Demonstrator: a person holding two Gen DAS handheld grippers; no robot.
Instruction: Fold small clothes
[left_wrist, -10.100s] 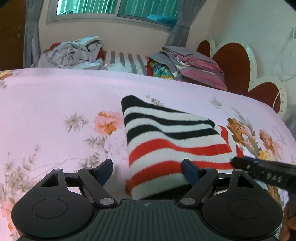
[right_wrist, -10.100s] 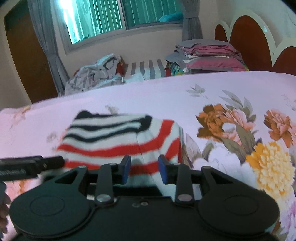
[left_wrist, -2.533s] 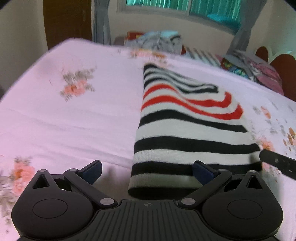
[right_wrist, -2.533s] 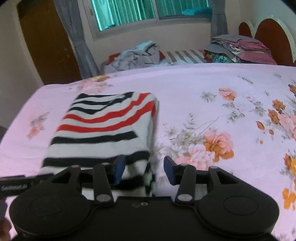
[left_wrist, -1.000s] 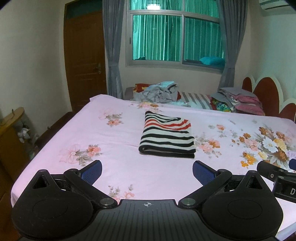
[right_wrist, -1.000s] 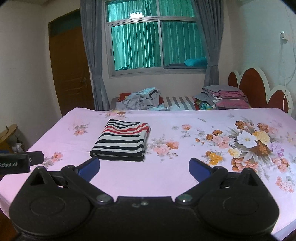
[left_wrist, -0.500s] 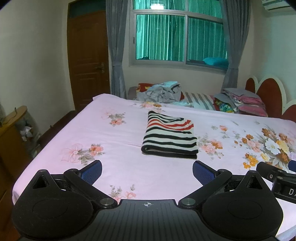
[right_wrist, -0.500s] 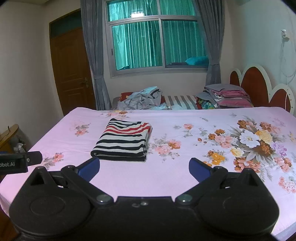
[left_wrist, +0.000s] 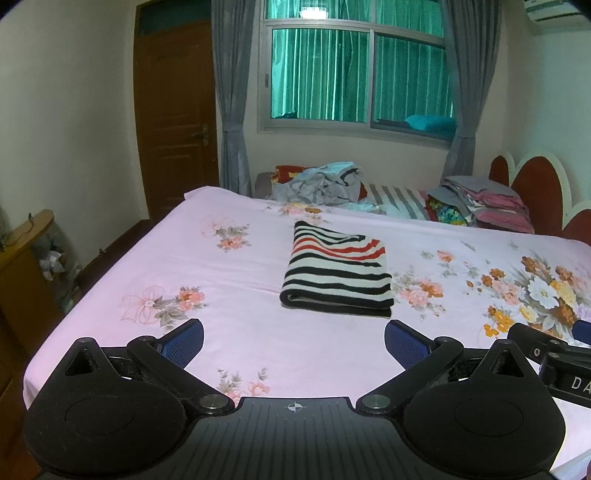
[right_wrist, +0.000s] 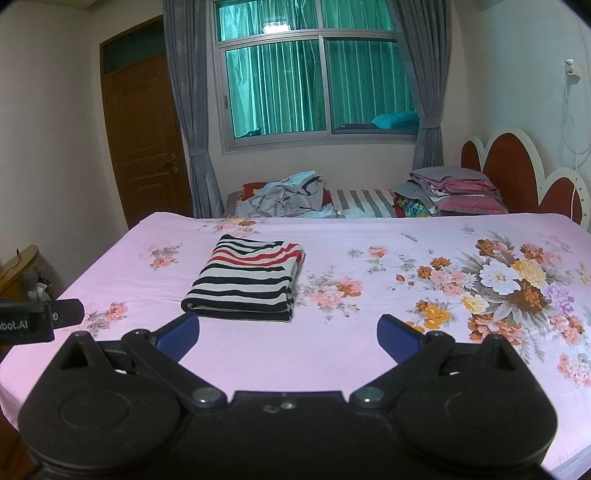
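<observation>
The striped sweater (left_wrist: 337, 275) lies folded in a neat rectangle mid-bed on the pink floral bedsheet (left_wrist: 236, 288), so this piece looks finished. The left gripper (left_wrist: 293, 341) and right gripper (right_wrist: 288, 338) hang near, jaws spread wide, empty. Next would likely be reaching far for the crumpled clothes pile (right_wrist: 284, 197)

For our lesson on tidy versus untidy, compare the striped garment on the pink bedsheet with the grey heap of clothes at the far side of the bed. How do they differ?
The black, white and red striped knitted garment is folded into a flat, neat rectangle; the grey crumpled heap of clothes is bunched and unfolded. The striped garment lies alone on the pink floral bedsheet; the heap sits beyond the sheet's far edge, against other fabrics. Both are clothing, untouched by either claw.
</observation>
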